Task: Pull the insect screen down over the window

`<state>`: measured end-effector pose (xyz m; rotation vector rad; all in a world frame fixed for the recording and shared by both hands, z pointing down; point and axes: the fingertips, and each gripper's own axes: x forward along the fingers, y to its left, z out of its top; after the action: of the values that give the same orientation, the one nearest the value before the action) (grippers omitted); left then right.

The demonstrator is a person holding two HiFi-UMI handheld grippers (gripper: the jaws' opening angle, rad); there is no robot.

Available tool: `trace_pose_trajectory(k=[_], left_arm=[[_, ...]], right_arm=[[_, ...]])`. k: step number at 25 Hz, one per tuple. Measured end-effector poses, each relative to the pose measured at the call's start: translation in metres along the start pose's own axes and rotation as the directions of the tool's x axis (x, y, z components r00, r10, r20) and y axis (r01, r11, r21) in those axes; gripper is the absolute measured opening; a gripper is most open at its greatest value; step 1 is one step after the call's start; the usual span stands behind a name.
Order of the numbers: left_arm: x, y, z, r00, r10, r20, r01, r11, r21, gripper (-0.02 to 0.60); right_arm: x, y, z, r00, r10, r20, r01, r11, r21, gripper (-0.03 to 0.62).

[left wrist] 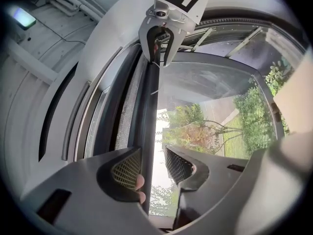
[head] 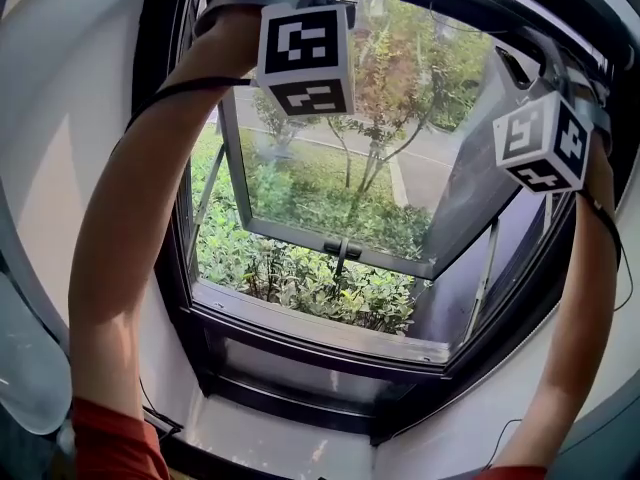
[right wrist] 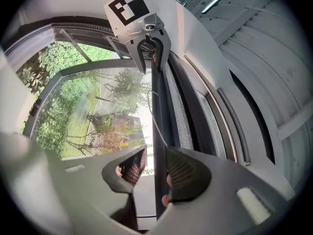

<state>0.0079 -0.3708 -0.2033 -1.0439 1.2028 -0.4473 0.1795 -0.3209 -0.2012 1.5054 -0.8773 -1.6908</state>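
The insect screen's dark pull bar (left wrist: pixel 149 111) runs across the top of the window from one gripper to the other. A narrow strip of grey mesh (left wrist: pixel 128 106) shows beside it. My left gripper (left wrist: pixel 151 168) has the bar between its jaws. The bar lies against the left pad, and daylight shows between it and the right pad. My right gripper (right wrist: pixel 155 168) straddles the same bar (right wrist: pixel 157 111); the bar rests on the right pad, with a thin gap at the left pad. In the head view both arms reach up, and only the marker cubes (head: pixel 305 58) (head: pixel 543 143) show.
The glass sash (head: pixel 300 183) is swung outward, with its handle (head: pixel 342 250) at the lower edge. The dark window frame and sill (head: pixel 320 340) lie below. Shrubs and trees stand outside. White walls flank the window, and a ceiling light (left wrist: pixel 23 17) is overhead.
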Motion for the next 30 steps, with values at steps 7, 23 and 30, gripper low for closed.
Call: trace_pose_trajectory(k=[7,23,30], left_arm=[[-0.02,-0.031,0.0,0.999,-0.033,0.008,0.033,0.999,0.022,0.152],[-0.062,-0.084,-0.002,0.993,-0.113,0.019,0.113,0.994,0.011,0.152],[-0.078,-0.107,0.001,0.992,-0.118,0.04,0.118,0.993,0.005,0.15]], right_arm=[[-0.02,0.031,0.004,0.999,0.02,0.03,-0.021,1.0,0.008,0.133],[-0.059,0.084,0.015,0.996,0.052,0.066,-0.056,0.997,0.057,0.132],[-0.075,0.108,0.016,0.995,0.066,0.071,-0.071,0.996,0.059,0.124]])
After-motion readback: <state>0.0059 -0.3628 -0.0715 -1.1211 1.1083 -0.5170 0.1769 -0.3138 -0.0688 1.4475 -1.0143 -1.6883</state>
